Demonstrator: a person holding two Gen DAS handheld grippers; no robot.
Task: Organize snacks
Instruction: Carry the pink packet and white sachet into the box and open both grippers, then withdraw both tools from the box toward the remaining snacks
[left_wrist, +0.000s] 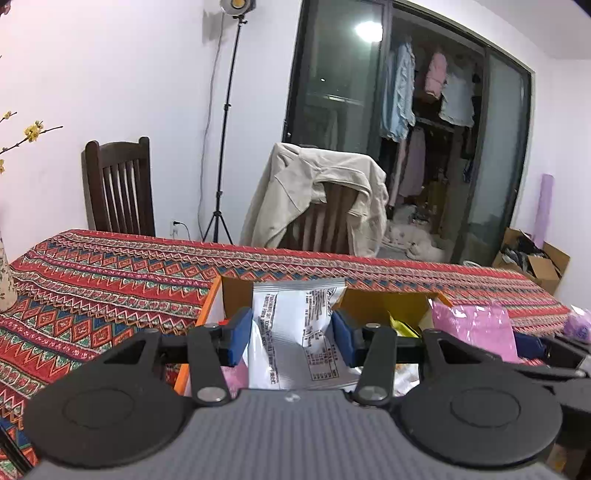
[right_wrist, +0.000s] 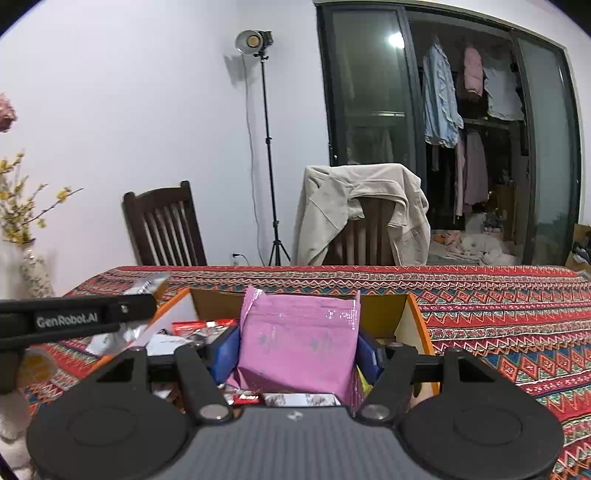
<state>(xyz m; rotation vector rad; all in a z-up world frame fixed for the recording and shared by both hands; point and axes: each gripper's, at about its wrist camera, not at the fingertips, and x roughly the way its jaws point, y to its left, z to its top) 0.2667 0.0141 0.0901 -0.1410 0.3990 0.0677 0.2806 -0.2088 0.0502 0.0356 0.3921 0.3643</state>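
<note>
My left gripper (left_wrist: 291, 334) is shut on a white and silver snack packet (left_wrist: 291, 328) with printed text, held upright over the open orange cardboard box (left_wrist: 210, 306). My right gripper (right_wrist: 297, 350) is shut on a pink snack pouch (right_wrist: 299, 343), held upright over the same box (right_wrist: 417, 325). The pink pouch also shows in the left wrist view (left_wrist: 476, 328) at the right. The left gripper's arm (right_wrist: 74, 317) with its packet shows at the left of the right wrist view. Red and silver snack packets (right_wrist: 203, 326) and a yellow one (left_wrist: 402, 326) lie inside the box.
The box sits on a table with a red patterned cloth (left_wrist: 92, 280). A vase with yellow flowers (right_wrist: 33, 269) stands at the table's left end. Two wooden chairs (right_wrist: 166, 225), one draped with a beige jacket (right_wrist: 362, 210), stand behind the table. A light stand (right_wrist: 267, 147) is by the wall.
</note>
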